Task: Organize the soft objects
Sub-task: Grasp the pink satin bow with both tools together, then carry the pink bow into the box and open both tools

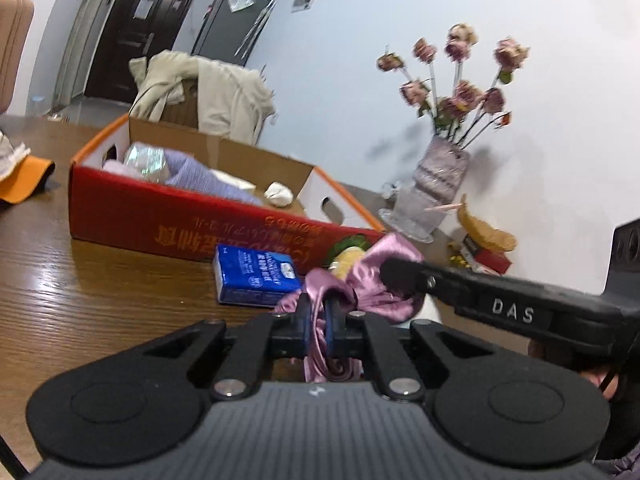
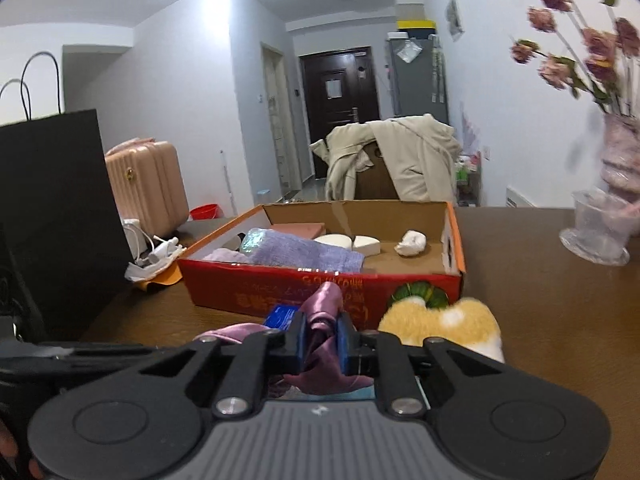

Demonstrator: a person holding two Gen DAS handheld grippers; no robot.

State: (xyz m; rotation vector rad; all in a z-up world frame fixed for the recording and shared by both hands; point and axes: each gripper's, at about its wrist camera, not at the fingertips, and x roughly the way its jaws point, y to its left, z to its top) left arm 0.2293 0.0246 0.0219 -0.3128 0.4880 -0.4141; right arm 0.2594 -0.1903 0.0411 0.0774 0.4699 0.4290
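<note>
Both grippers are shut on the same purple satin cloth (image 1: 372, 276), just in front of the red cardboard box (image 1: 160, 216). My left gripper (image 1: 319, 316) pinches one fold of it. My right gripper (image 2: 322, 338) pinches another part of the satin cloth (image 2: 326, 312); its black arm (image 1: 500, 304) crosses the left wrist view from the right. The box (image 2: 320, 288) holds a lavender towel (image 2: 304, 252), a shiny wrapped item (image 2: 256, 240), white pads (image 2: 352, 242) and a white lump (image 2: 412, 243). A yellow plush toy (image 2: 444, 320) lies beside the box.
A blue packet (image 1: 256, 276) lies on the wooden table (image 1: 80, 300) by the box. A vase of dried roses (image 1: 436, 184) stands at the wall. A black paper bag (image 2: 52, 216), white cables (image 2: 156, 252) and an orange cap (image 1: 24, 180) sit to the left.
</note>
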